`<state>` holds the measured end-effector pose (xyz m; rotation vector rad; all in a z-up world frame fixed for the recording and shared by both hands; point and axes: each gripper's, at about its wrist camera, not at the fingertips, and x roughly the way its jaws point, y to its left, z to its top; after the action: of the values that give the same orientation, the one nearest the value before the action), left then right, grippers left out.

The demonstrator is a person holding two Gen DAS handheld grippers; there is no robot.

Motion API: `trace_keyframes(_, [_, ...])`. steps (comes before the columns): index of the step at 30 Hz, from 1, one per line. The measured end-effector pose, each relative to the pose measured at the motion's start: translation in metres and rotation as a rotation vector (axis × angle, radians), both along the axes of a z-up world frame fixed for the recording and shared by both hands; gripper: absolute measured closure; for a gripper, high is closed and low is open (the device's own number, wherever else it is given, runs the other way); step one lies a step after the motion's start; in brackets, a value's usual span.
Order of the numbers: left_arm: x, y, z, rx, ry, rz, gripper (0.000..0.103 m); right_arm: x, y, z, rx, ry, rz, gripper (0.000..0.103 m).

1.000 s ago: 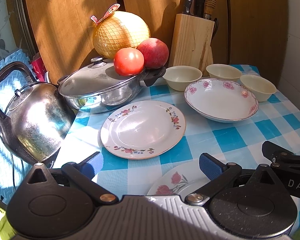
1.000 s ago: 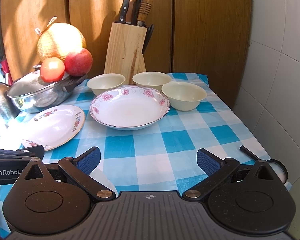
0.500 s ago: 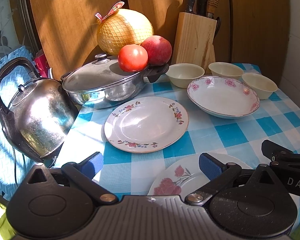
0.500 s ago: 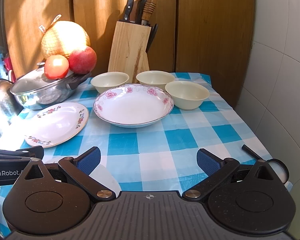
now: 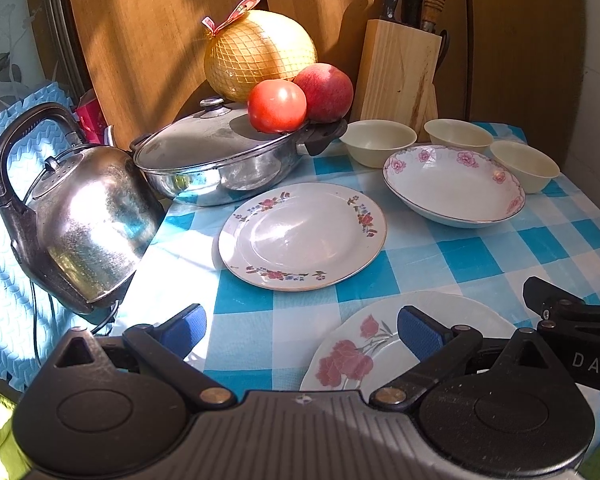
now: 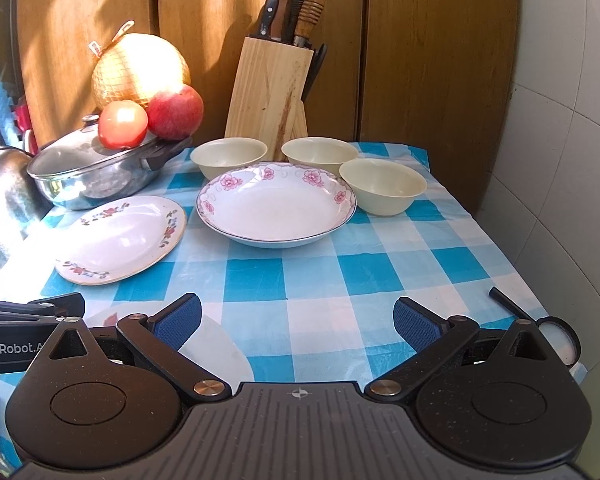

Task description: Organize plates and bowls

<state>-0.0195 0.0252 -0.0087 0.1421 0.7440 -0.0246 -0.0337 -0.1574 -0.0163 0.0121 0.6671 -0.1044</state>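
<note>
Blue-and-white checked cloth (image 6: pixel 312 276) covers the table, with sunlight falling across wooden panels (image 6: pixel 420 60) behind it and white tiles (image 6: pixel 560 140) on the wall to the right. Taking the deep floral dish (image 6: pixel 276 208) as the landmark: three cream bowls stand around its far rim, one (image 6: pixel 228 156) behind and left, one (image 6: pixel 320 154) behind, one (image 6: pixel 382 186) just beside it on the right. A wooden knife block (image 6: pixel 272 96) rises behind the bowls. Left of the dish lies a flat plate with small flowers (image 6: pixel 120 240), apart from it. Beyond that plate sits a lidded steel pan (image 5: pixel 216 160) carrying a tomato (image 5: pixel 277 106), an apple (image 5: pixel 324 92) and a netted pomelo (image 5: pixel 260 54); a steel kettle (image 5: pixel 84 224) stands further left, against a blue foam mat (image 5: pixel 0 280). Nearer the camera than the dish, a plate with a large red flower (image 5: pixel 352 356) lies under the left gripper (image 5: pixel 300 326), whose blue pads are spread wide apart with nothing between them. The right gripper (image 6: pixel 296 320) likewise stands fully spread and empty over bare cloth, and a small black-rimmed ring (image 6: pixel 556 336) lies by its right finger.

Compared with a second ago, both cameras sit further back and a little higher: more of the red-flower plate shows, and the dishes themselves have not moved.
</note>
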Motion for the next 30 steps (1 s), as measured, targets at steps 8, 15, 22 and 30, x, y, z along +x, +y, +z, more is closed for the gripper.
trace_keyframes(8, [-0.003,0.004,-0.001,-0.006,0.009,0.003,0.006,0.0,0.003,-0.001,-0.008,0.004,0.012,0.0])
trace_keyframes(15, [-0.007,0.004,-0.003,-0.012,0.017,-0.016,0.006,0.0,0.003,-0.004,0.004,0.028,0.011,0.0])
trace_keyframes(22, [-0.01,0.008,-0.012,-0.011,0.058,-0.029,0.005,-0.001,0.005,-0.007,0.011,0.056,0.022,0.0])
trace_keyframes(30, [-0.011,0.015,-0.024,0.01,0.095,-0.023,0.005,-0.006,0.001,-0.019,0.054,0.115,0.042,0.004])
